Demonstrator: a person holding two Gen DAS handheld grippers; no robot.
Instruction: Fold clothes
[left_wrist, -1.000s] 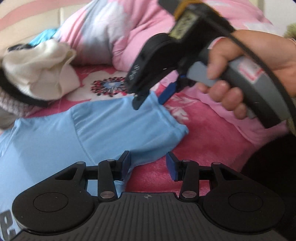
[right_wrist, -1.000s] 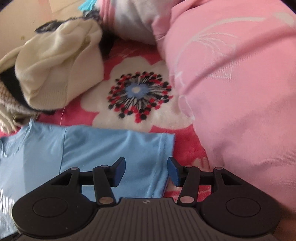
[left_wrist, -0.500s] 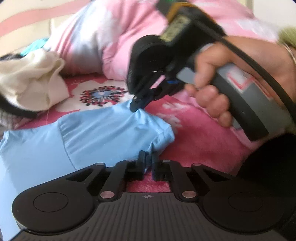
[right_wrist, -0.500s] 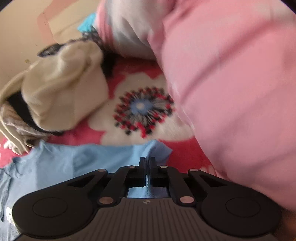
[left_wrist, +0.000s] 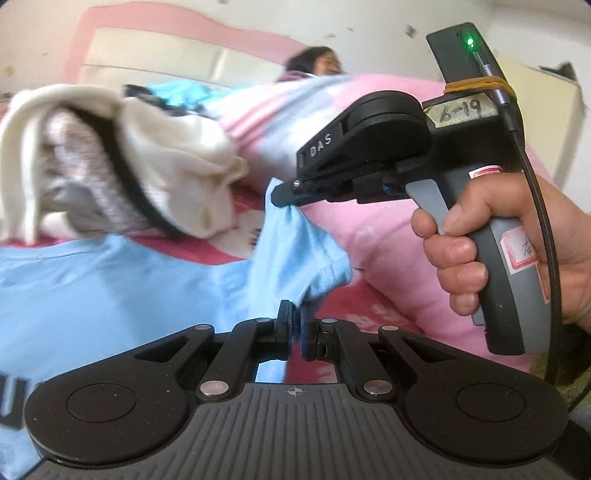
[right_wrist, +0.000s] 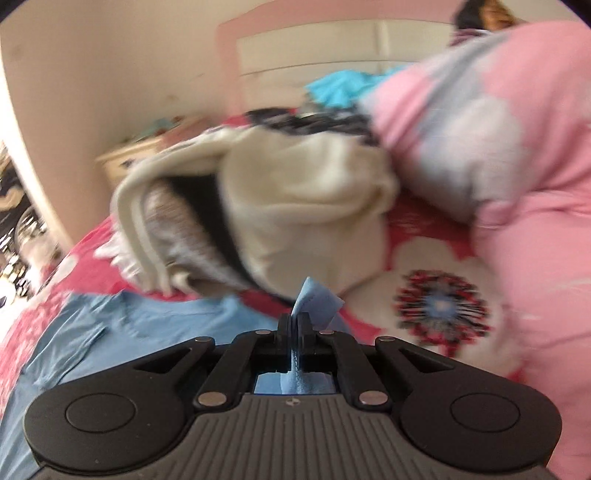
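We see the light blue T-shirt (left_wrist: 110, 288) spread on the red flowered bed (right_wrist: 436, 266), its right sleeve lifted off the bed by both tools. The left gripper (left_wrist: 295, 314) has its jaws pinched together on the near hem of that sleeve, and the right gripper (left_wrist: 275, 197), gripped by a hand (left_wrist: 498, 240), has its jaws clamped on the far corner, a tuft of blue cloth poking out between them. A heap of cream and grey clothes (right_wrist: 280, 218) lies just beyond the shirt, with a pink quilt (right_wrist: 535, 184) on the right.
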